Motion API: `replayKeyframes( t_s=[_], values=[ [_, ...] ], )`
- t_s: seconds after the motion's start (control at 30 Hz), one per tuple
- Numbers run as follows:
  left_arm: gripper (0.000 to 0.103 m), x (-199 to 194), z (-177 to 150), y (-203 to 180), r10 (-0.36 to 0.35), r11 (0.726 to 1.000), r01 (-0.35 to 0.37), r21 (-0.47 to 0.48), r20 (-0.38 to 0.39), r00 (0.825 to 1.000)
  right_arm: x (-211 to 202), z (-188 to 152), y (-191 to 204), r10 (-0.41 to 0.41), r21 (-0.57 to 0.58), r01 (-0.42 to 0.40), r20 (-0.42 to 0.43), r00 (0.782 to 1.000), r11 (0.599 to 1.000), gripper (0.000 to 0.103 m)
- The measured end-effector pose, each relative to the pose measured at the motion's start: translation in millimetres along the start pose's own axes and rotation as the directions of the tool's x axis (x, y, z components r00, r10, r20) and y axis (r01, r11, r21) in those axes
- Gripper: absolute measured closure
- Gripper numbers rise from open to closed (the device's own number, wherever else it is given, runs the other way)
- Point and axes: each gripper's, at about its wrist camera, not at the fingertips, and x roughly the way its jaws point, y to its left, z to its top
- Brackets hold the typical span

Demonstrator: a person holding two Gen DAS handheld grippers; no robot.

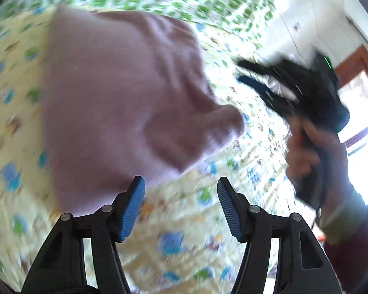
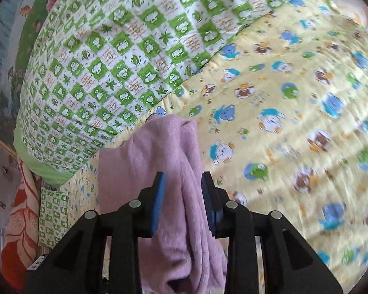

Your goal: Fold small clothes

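i am holding my left gripper [image 1: 181,208] over the sheet [image 1: 184,245], the small garment [image 1: 125,93] lying on it ahead and to the left. my right gripper [image 1: 245,72] is sitting off to the right of it. a fold of the garment is hanging between my right gripper's fingers [image 2: 158,205], the quilt [image 2: 105,73] lying behind.

left gripper [image 1: 181,208]: jaws apart, empty | right gripper [image 2: 184,203]: jaws parted

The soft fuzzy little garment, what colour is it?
Pale pink-lilac fleece garment, clearest in the right wrist view.
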Motion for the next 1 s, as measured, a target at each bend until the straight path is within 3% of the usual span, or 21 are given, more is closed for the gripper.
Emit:
replayKeyframes(
  t_s=[0.1, 0.2, 0.37, 0.4, 0.6, 0.7, 0.83, 1.0],
  values=[
    [0.041, -13, -19, 23, 0.004, 0.997, -0.003, -0.083, 0.007, 1.0, -34, -36, -3, -0.028, 0.051, 0.027, 0.028, 0.999, 0.998, 0.071],
    [0.041, -20, -35, 40, 0.051, 0.989, -0.051, -0.139, -0.004, 0.999, -46, -61, 2, -0.046, 0.034, 0.046, -0.002, 0.999, 0.998, 0.07],
    [0.041, -41, -42, 54, 0.151, 0.968, -0.144, -0.203, 0.016, 0.988, -37, -68, 22, -0.023, -0.068, 0.02, -0.038, 0.999, 0.997, 0.07],
    [0.041, -50, -58, 56, 0.168, 0.963, -0.16, -0.215, 0.017, 0.986, -33, -66, 28, -0.013, -0.096, 0.009, -0.045, 0.999, 0.995, 0.07],
    [0.038, -67, -40, 59, 0.271, 0.918, -0.249, -0.31, 0.032, 0.962, -6, -46, 53, 0.07, -0.215, -0.089, -0.093, 0.993, 0.973, 0.07],
    [0.032, -76, -23, 51, 0.303, 0.902, -0.264, -0.343, 0.067, 0.95, 6, -39, 54, 0.064, -0.253, -0.091, -0.111, 0.992, 0.963, 0.069],
    [0.026, -71, 7, 38, 0.335, 0.897, -0.287, -0.337, 0.093, 0.938, 24, -33, 48, 0.081, -0.252, -0.117, -0.147, 0.986, 0.961, 0.069],
    [0.026, -41, 31, 44, 0.325, 0.903, -0.289, -0.317, 0.067, 0.943, 44, -40, 40, 0.087, -0.244, -0.141, -0.219, 0.972, 0.959, 0.069]
  ],
)
